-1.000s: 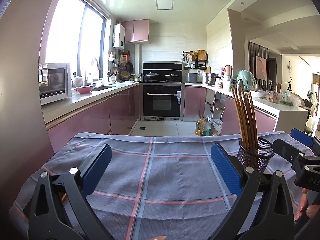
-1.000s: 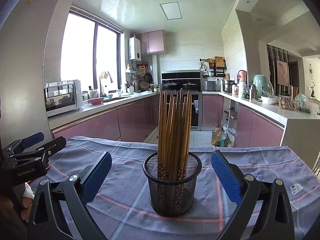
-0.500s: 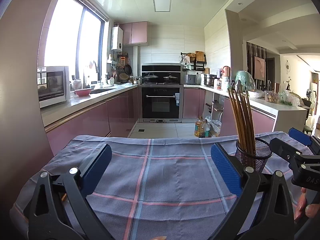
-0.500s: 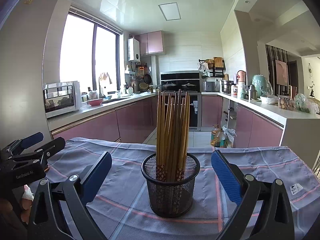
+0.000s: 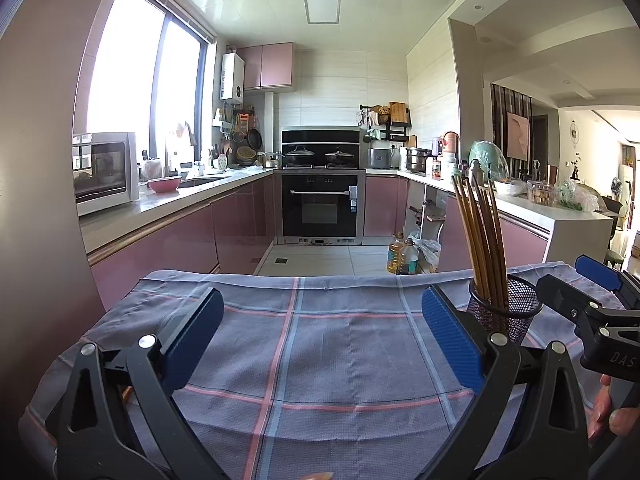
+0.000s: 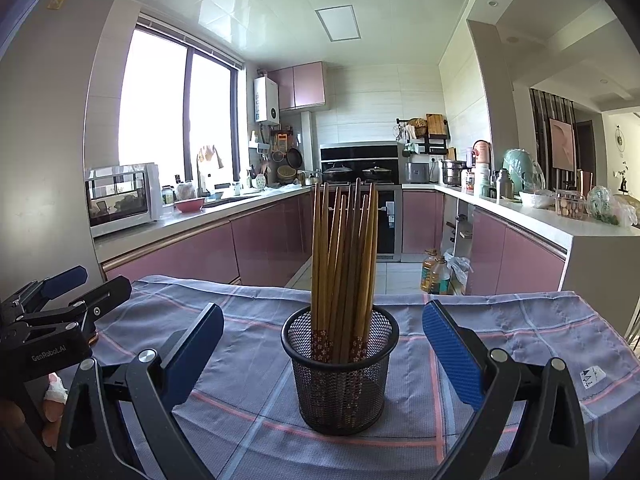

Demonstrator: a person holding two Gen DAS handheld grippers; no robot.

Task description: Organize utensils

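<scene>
A black mesh holder stands on the plaid cloth, filled with several brown chopsticks standing upright. My right gripper is open and empty, its blue pads either side of the holder without touching it. In the left wrist view the holder sits at the right, behind the right pad. My left gripper is open and empty above bare cloth. The left gripper also shows at the left edge of the right wrist view.
The cloth-covered table ends at its far edge, with kitchen floor beyond. Pink cabinets and counters line both sides. Oil bottles stand on the floor. A small brown tip shows at the bottom edge of the left wrist view.
The right gripper has drawn back slightly from the holder. The left view has shifted a little, with the holder sitting slightly lower and farther left in it. Both grippers stay open.
</scene>
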